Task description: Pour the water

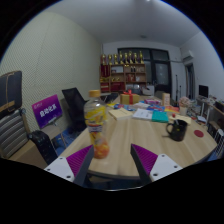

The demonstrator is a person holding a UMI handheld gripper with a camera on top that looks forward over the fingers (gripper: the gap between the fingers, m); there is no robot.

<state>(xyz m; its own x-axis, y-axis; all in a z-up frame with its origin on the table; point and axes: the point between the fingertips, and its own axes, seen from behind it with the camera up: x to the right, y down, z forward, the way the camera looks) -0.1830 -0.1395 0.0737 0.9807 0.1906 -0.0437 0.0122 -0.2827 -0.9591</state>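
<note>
Jaws-wise: spread wide, gripping nothing, with the two magenta pads [78, 160] well apart and only bare light wooden desk [125, 140] between them.

Just ahead of the left-hand pad: one clear plastic bottle with a yellow label and orange-looking liquid in the bottom half [96, 125]. Upright, cap apparently still on, standing on its own base near the desk's front edge. Probably parked there for an easy side grab around the middle. Looks more like juice or tea than water, honestly, whatever the task line says.

Further off to the right, well apart from the bottle: one black mug with a handle [178, 128], also upright, mouth up. Most likely the pour target, hence the clear stretch of desk left between the two.

Wide gap makes sense for an approach, not a grasp yet. No pouring started, going by how things sit.

Count so far: one bottle, one mug, two pads. Beyond that, at least two black office chairs [12, 100] off to the left, one purple sign [46, 110], a red-and-brown shelf unit at the back wall [125, 70], plus mixed clutter mid-desk too small to sort out.
</note>
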